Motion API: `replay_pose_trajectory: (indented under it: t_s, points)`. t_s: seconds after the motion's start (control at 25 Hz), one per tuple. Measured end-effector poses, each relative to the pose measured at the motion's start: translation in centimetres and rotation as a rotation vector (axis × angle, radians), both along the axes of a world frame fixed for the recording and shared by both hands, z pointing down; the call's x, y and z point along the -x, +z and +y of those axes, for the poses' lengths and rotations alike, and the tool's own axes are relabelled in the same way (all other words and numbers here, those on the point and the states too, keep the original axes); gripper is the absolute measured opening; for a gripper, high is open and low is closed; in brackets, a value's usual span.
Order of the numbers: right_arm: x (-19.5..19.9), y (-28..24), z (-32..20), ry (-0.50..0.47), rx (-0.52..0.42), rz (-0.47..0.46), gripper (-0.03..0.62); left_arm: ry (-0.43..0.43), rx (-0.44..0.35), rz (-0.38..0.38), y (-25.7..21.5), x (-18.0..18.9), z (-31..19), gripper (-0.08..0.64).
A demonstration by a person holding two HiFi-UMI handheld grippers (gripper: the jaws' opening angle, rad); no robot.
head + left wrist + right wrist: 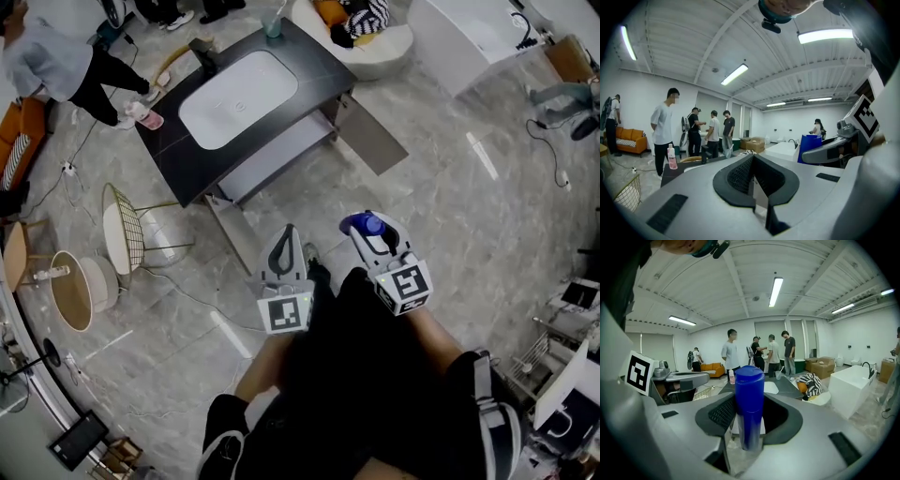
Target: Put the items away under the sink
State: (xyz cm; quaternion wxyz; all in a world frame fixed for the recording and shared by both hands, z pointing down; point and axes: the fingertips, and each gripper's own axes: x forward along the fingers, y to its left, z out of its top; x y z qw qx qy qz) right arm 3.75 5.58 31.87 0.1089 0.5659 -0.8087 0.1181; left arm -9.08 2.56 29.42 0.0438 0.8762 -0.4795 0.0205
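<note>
Right gripper (367,228) jaws clamp bottle (749,404); left gripper (285,246) jaws closed, empty. Sink (239,98) well off: bottle could slip mid-carry.

1. Head cam: high, looks steeply down; left gripper (287,234) and right gripper (367,230) close below, bench (173,159) farther ahead.
2. Gripper cams: low behind own jaws, approx level, facing fwd.
3. All 3 views share bench.

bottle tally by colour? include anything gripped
Blue bottle: 1, held in the right gripper
Pink bottle: 1, on the sink counter
Total: 2
</note>
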Motion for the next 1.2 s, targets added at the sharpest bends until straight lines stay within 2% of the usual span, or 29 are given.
replay_pose_trajectory:
  t_s: [0.16,0.36,0.68,0.84,1.04,1.08,1.12,1.2]
  points:
    - [-1.1,1.0,-3.9,-0.043,0.013,0.015,0.156,-0.037,0.024,0.0,0.8,-1.0,-2.3,0.015]
    - [-3.1,1.1,-9.8,-0.122,0.009,0.019,0.156,-0.122,0.035,-0.011,1.1,-3.0,-6.4,0.015]
    - [-7.9,5.6,-17.1,-0.339,-0.009,0.039,0.156,-0.355,0.067,0.003,4.0,-9.0,-10.5,0.015]
    - [-8.8,8.8,-20.7,-0.357,0.018,0.031,0.156,-0.411,0.074,0.014,6.4,-10.0,-12.5,0.015]
    - [-8.9,15.0,-24.3,-0.342,0.017,0.05,0.156,-0.425,0.089,0.041,12.0,-9.9,-15.0,0.015]
    - [-8.7,16.3,-25.2,-0.333,0.009,0.048,0.156,-0.416,0.088,0.03,13.4,-9.7,-15.7,0.015]
    - [-8.5,17.7,-26.1,-0.324,0.001,0.046,0.156,-0.389,0.084,-0.018,14.9,-9.5,-16.2,0.015]
    - [-8.3,20.8,-27.6,-0.311,-0.007,0.044,0.156,-0.298,0.075,-0.187,18.4,-9.3,-17.1,0.015]
